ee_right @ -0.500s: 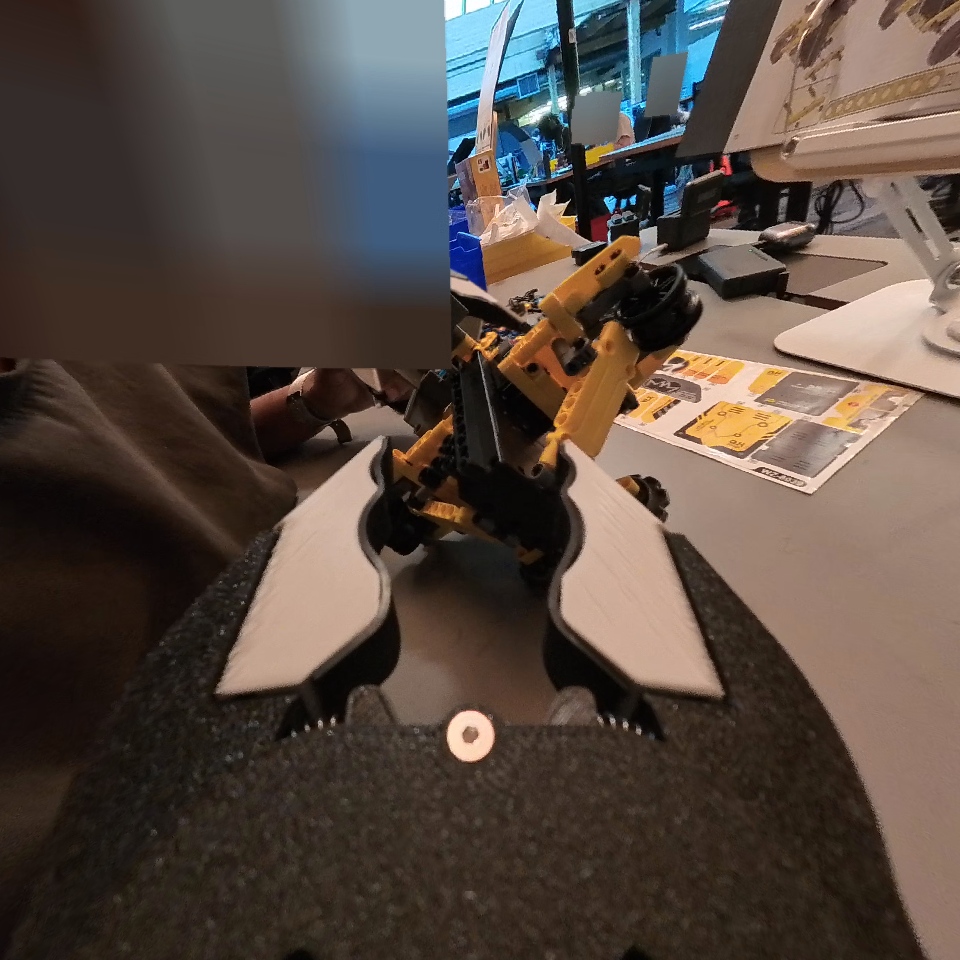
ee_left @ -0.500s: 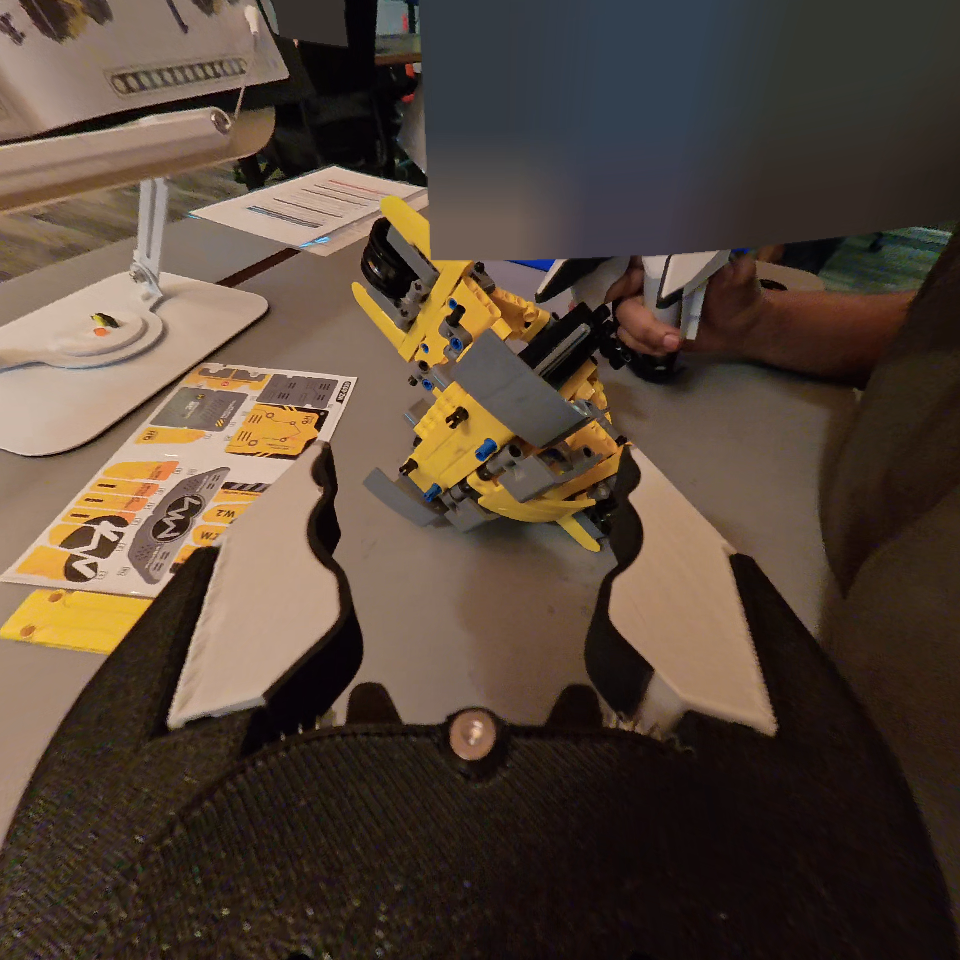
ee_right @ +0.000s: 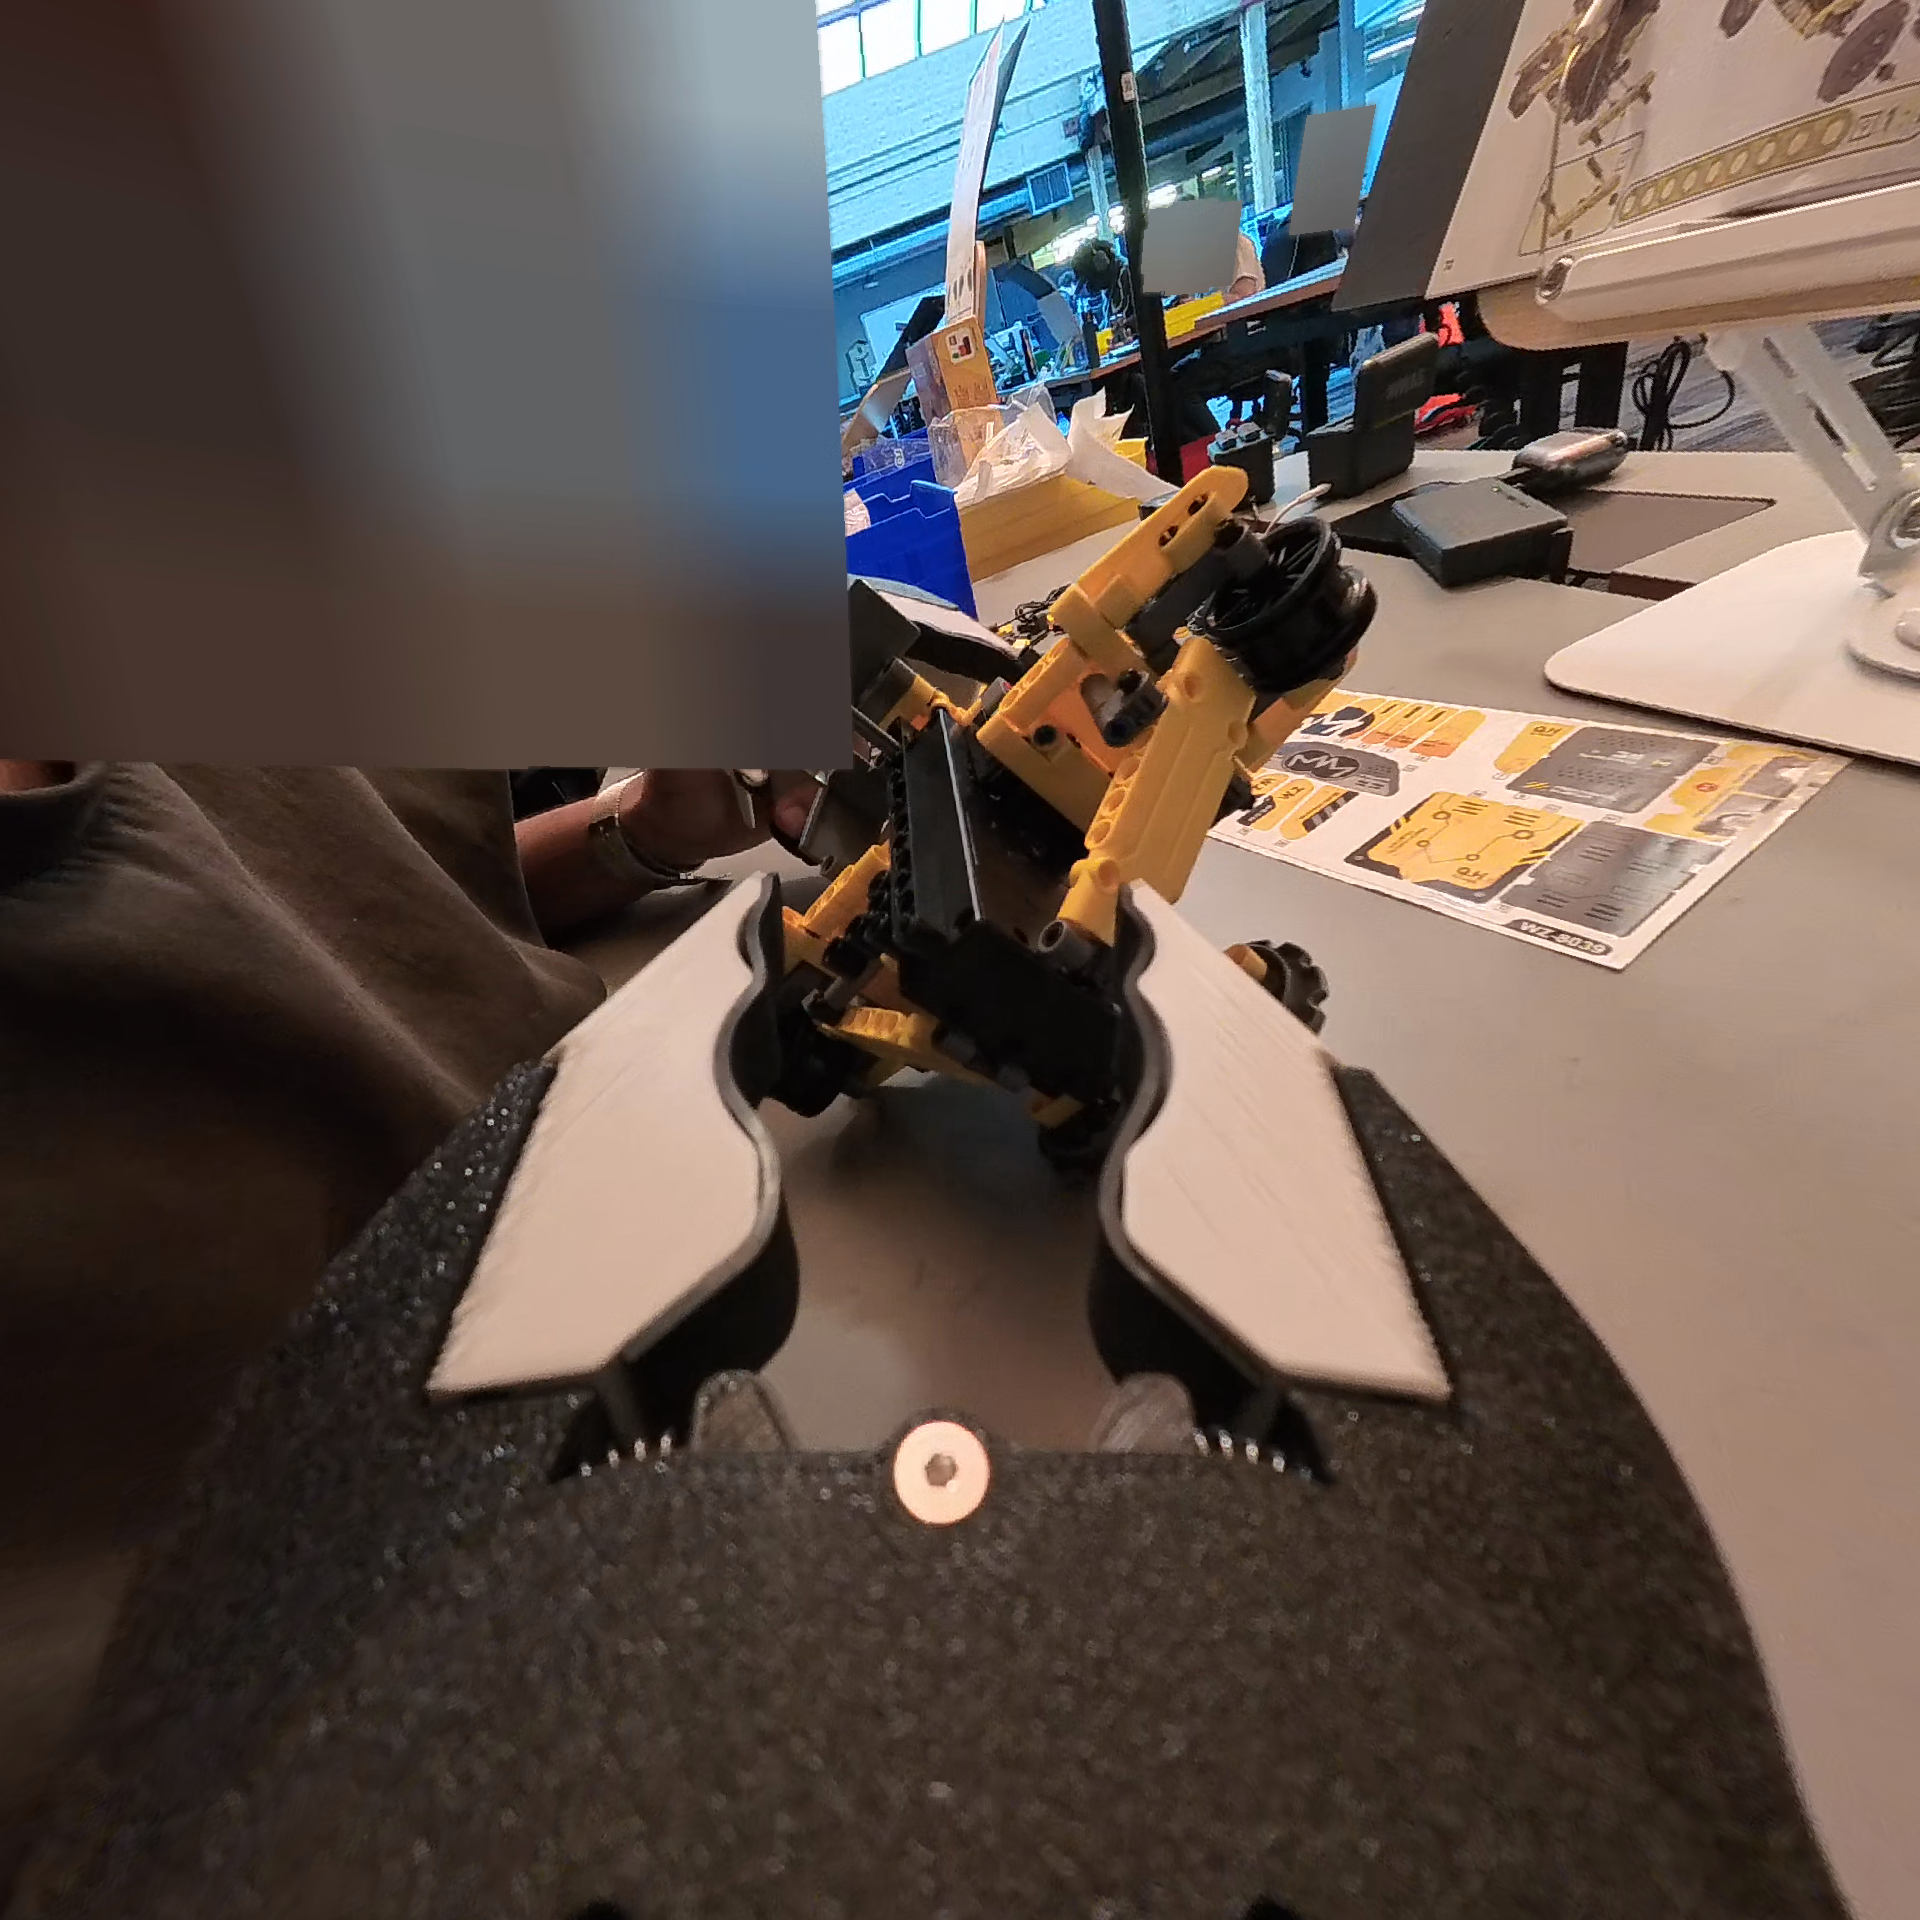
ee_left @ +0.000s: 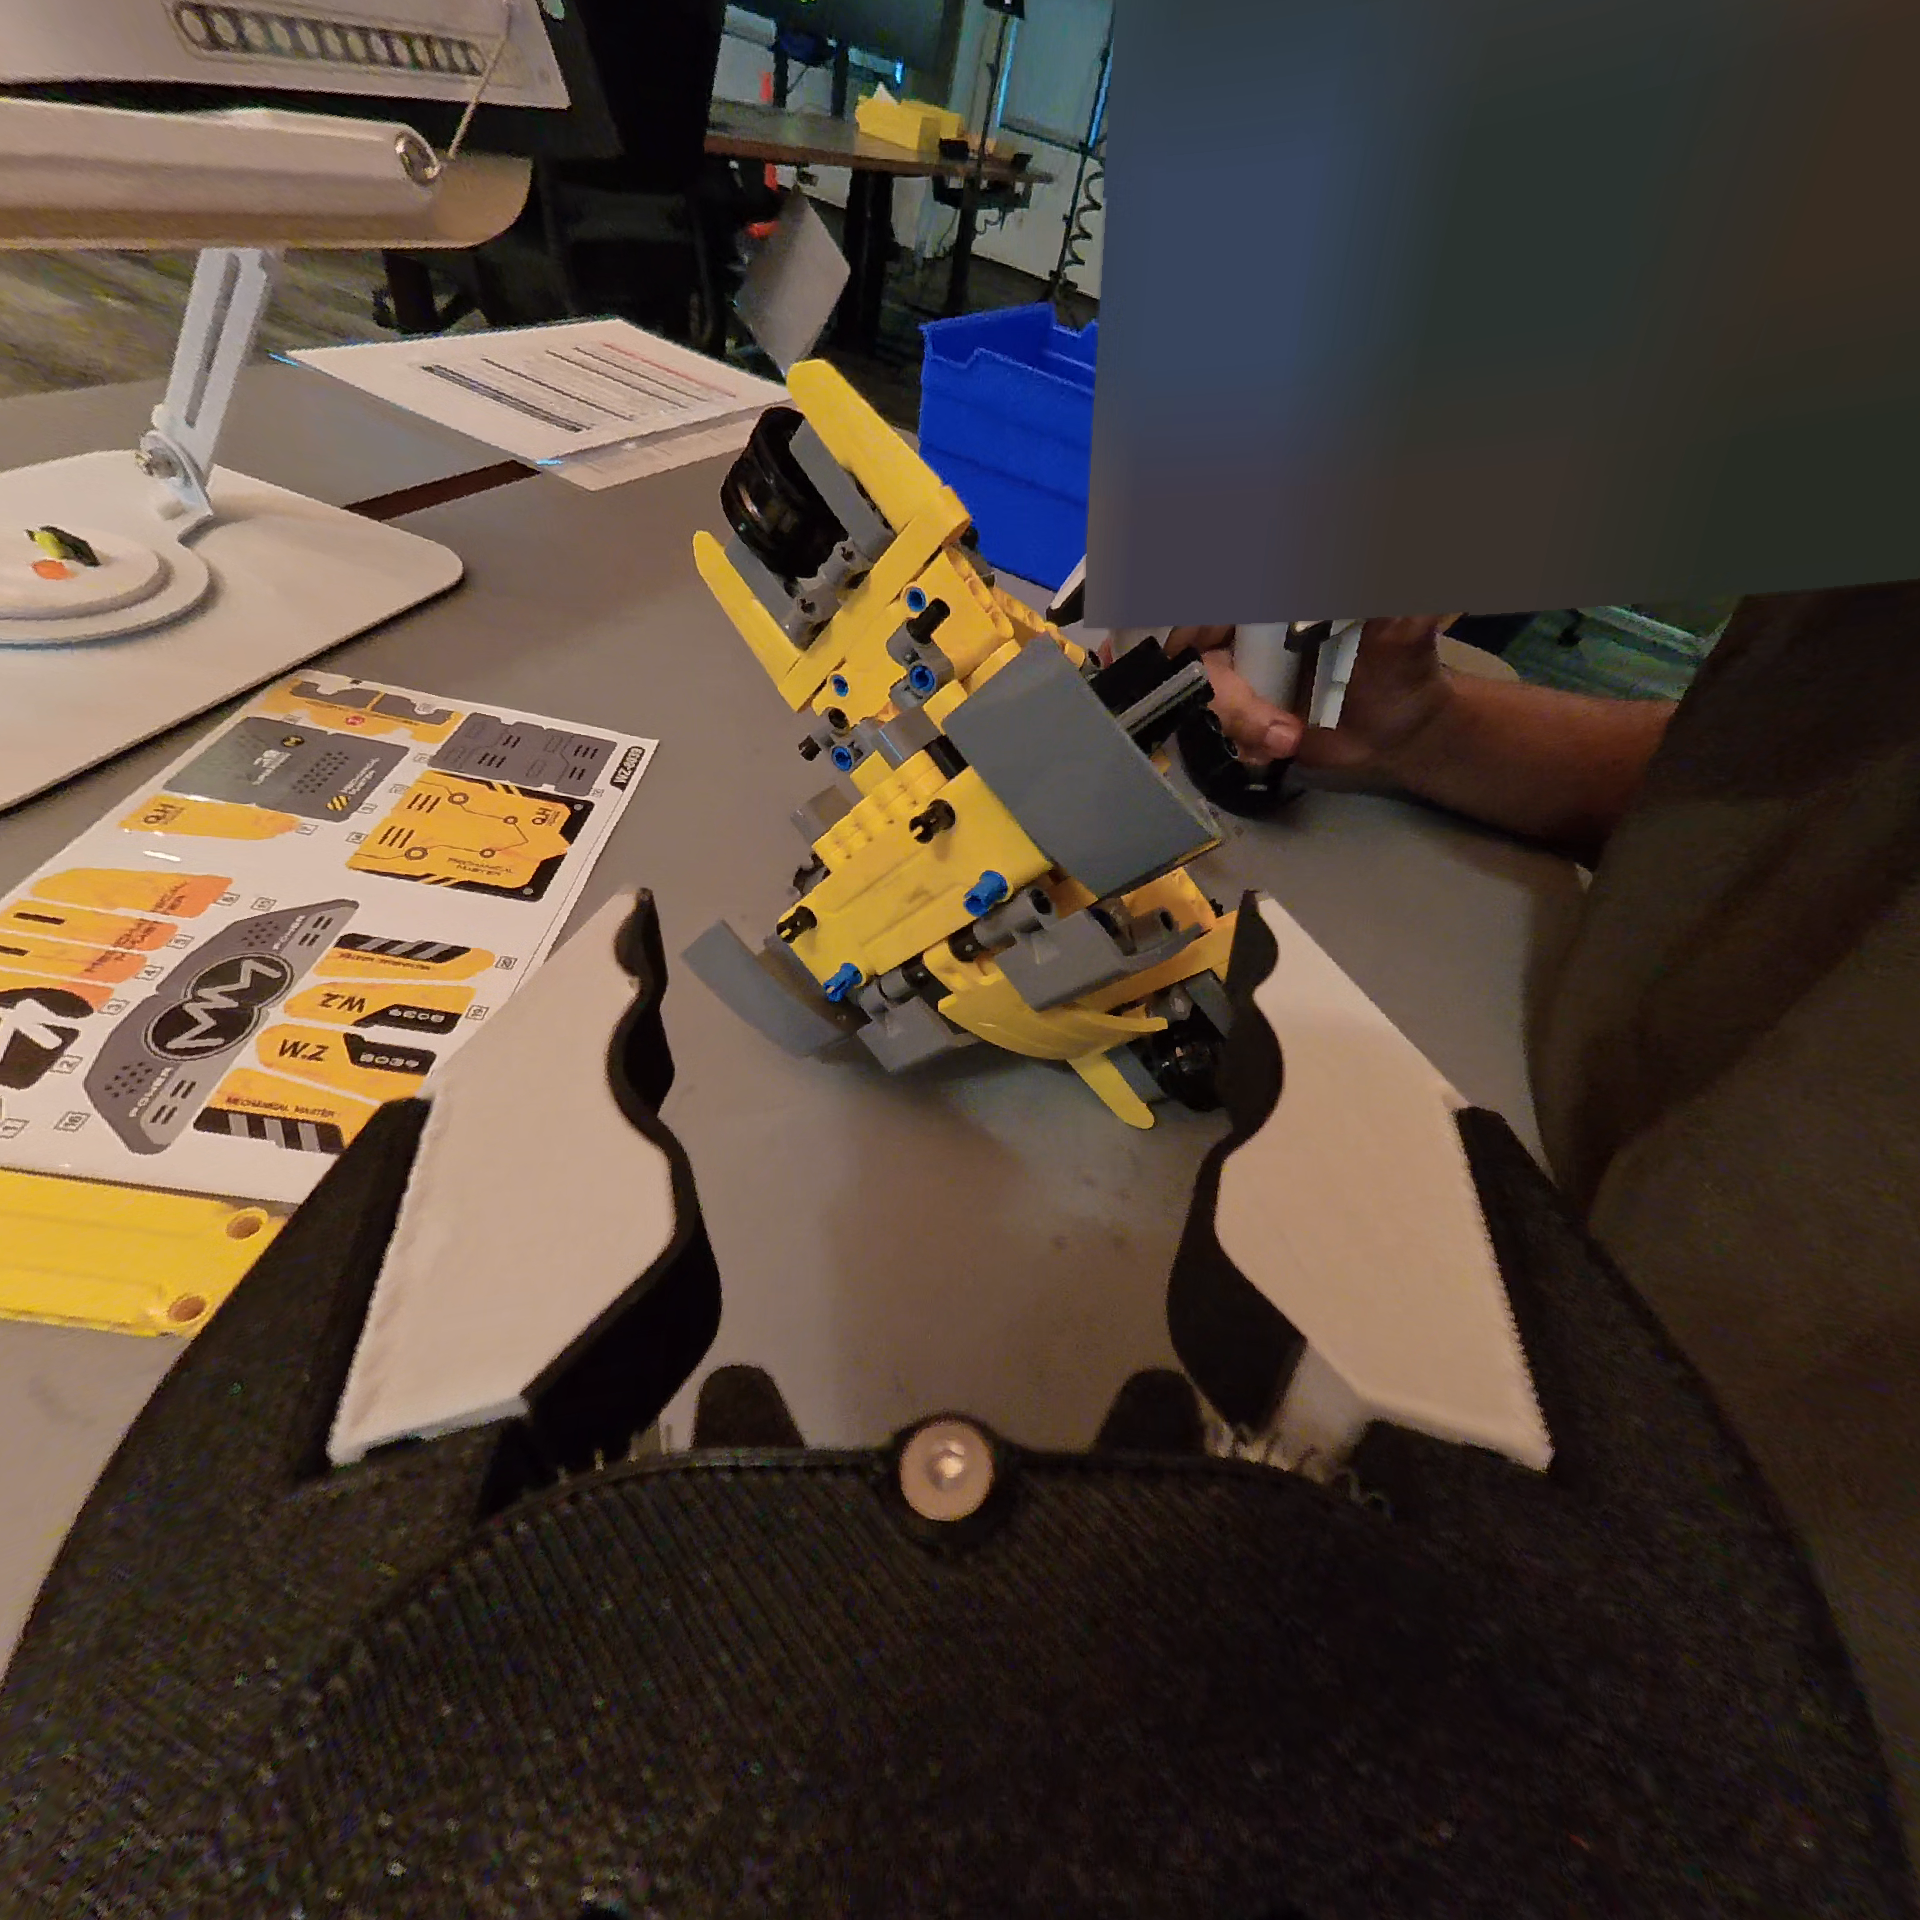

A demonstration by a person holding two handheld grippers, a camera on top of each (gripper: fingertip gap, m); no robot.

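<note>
Grey table (ee_left: 582, 582) in an open workshop. Right gripper (ee_right: 945, 925) clamps the tilted yellow brick model (ee_right: 1049, 831), centre frame. Left gripper (ee_left: 940, 925) spread wide, empty. Printed sticker sheet (ee_left: 312, 894) at left.

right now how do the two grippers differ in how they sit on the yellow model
1. The right gripper has its fingers closed on the model at its black underside; the left gripper is wide open, gripping nothing.
2. The right gripper has the model between its tips; the left has bare table between them, with only its right fingertip by the model's lower edge.

Both have white fingers on black bodies and point at the tilted model.
</note>
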